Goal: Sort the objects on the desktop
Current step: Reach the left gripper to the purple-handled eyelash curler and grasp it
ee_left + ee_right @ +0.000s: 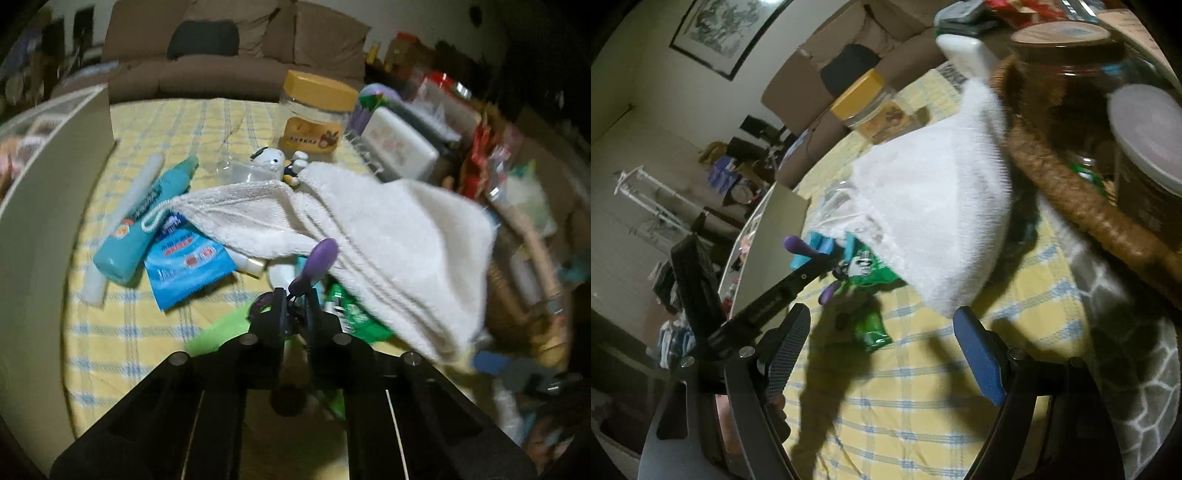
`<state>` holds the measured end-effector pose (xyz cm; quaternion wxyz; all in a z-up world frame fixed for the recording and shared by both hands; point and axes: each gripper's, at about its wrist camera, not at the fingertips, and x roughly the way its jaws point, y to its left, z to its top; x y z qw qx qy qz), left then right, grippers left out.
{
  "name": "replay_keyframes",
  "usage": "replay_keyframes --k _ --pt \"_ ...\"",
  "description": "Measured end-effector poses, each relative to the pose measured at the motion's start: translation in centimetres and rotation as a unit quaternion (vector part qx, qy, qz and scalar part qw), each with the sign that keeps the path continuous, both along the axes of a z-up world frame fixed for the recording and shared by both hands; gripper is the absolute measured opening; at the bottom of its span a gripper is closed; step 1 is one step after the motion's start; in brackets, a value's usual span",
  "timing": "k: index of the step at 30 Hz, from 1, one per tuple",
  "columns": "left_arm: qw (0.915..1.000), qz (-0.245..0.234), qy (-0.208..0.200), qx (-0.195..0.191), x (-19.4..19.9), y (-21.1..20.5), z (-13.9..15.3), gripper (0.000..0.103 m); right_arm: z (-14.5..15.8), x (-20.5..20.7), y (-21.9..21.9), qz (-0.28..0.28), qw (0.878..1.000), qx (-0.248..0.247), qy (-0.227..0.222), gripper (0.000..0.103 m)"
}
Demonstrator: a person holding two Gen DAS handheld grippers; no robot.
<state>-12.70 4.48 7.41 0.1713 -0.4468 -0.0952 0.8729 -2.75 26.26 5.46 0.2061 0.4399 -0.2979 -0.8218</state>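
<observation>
Presently, the left gripper (295,299) is found with its jaws drawn together on a purple-handled tool (317,260), whose rounded handle projects beyond the fingertips toward the white towel (373,236); the exact kind of tool cannot be told owing to blur. From the right wrist view the same left gripper (833,264) is seen extended over the table, the purple-handled tool (798,247) held at its tip just beside the towel's lower edge. The right gripper (882,343) is observed with its jaws set wide apart, nothing between them, above the yellow-and-blue checked tablecloth (923,406). The white towel (931,206) is draped over a heap of items, one edge resting against the woven basket (1067,199). A green packet (868,325) lies partly beneath the towel. On the left wrist view a teal tube (144,225) and a blue sachet (188,262) are noted lying side by side on the cloth, touching, with a small panda figure (269,160) behind them. A yellow-lidded jar (317,114) stands upright farther back. A white box (55,206) is recorded at the left margin.
</observation>
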Motion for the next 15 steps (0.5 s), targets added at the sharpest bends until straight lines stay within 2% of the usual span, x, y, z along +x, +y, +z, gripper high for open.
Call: replay_keyframes --k 3,5,8,11,15 --pt "0.9984 -0.004 -0.016 0.054 1.1 -1.3 0.9 0.006 0.3 -0.1 -1.3 0.022 1.000 -0.012 0.010 0.082" --pt "0.9972 -0.011 -0.022 0.071 1.9 -1.7 1.4 0.006 0.4 0.0 -2.4 0.045 0.999 -0.013 0.020 0.082" --pt "0.9972 -0.012 -0.024 0.069 2.6 -1.9 2.1 0.005 0.8 0.4 -4.3 0.073 0.996 0.019 0.039 0.082" --pt "0.9977 -0.009 -0.021 0.063 3.3 -2.4 2.6 0.005 1.3 1.2 -6.4 0.093 0.989 0.088 0.074 0.078" --pt "0.9981 0.006 -0.022 0.056 5.1 -4.1 2.9 0.006 1.4 1.5 -8.0 0.110 0.980 0.130 0.103 0.074"
